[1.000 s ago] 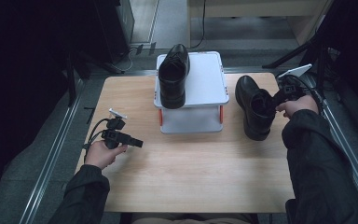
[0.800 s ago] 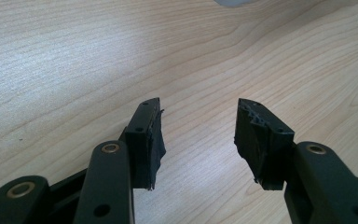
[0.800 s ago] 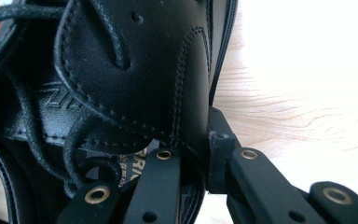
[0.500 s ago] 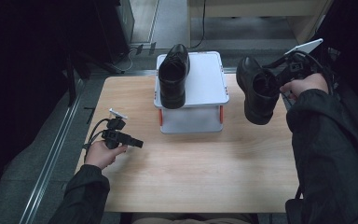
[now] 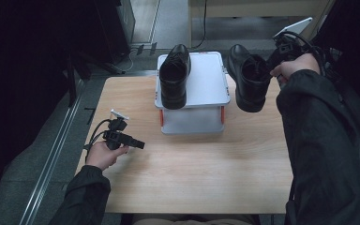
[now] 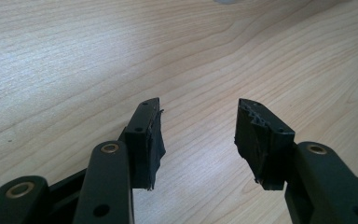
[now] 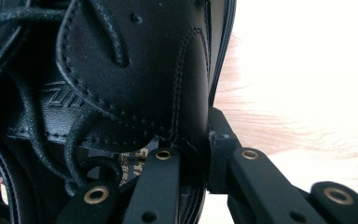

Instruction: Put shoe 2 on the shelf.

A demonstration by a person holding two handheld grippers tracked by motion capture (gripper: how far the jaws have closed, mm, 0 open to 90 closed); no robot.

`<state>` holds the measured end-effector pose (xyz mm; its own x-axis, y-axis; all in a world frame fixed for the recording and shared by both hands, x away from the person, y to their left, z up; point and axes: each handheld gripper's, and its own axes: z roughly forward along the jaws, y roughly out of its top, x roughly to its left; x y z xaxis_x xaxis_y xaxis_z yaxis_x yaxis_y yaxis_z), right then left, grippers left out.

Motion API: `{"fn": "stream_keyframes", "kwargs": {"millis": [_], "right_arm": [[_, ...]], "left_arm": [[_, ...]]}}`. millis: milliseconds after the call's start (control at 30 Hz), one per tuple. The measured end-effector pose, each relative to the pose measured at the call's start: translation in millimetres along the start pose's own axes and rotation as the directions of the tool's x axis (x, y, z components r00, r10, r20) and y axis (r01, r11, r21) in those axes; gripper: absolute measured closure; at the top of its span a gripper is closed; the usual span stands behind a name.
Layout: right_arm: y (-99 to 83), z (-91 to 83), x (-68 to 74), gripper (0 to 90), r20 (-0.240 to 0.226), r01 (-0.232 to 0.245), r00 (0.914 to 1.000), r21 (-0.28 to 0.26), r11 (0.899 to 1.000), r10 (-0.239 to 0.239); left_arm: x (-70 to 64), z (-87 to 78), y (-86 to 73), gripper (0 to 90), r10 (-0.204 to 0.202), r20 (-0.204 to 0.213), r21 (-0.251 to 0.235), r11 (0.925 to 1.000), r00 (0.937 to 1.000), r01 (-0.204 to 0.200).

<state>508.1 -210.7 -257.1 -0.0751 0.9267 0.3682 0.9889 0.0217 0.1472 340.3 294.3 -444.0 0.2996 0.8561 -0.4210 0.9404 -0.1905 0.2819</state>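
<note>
One black leather shoe lies on the left half of a white box's lid. A second black shoe hangs in the air just right of the box, above the table. My right gripper is shut on that shoe's side wall; one jaw is inside the shoe and one outside, laces beside it. My left gripper rests low over the table's left part, open, with bare wood between its jaws.
The white box with orange latches stands at the back middle of the wooden table. A metal floor rail runs along the left side. Dark furniture stands behind.
The right gripper has lifted the second shoe off the table and carried it up and left toward the box. The left gripper has stayed in place.
</note>
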Motion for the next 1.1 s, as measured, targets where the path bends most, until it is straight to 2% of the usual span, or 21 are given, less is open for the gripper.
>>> {"fn": "stream_keyframes", "kwargs": {"millis": [600,833,900,1100], "right_arm": [[23.1,27.1,88.8,85.1,0.041,0.091,0.995,0.017,0.996,-0.092],[27.7,40.8,106.5,85.0,0.059,0.083,0.9947,0.012,0.996,-0.084],[28.4,44.2,109.5,84.8,0.077,0.086,0.9933,0.003,0.996,-0.086],[27.4,47.8,117.1,82.8,0.069,0.084,0.9941,-0.001,0.996,-0.084]], "left_arm": [[0.6,-0.3,-1.2,50.4,0.005,0.016,-0.001,1.0,0.9999,-0.005],[-0.9,0.6,-1.0,50.5,0.013,0.021,0.002,0.9999,0.9997,-0.013],[-0.7,0.5,-0.9,50.5,0.018,0.021,0.007,0.9998,0.9996,-0.018],[-0.4,0.3,-0.9,50.5,0.01,0.022,0.003,0.9999,0.9997,-0.01]]}}
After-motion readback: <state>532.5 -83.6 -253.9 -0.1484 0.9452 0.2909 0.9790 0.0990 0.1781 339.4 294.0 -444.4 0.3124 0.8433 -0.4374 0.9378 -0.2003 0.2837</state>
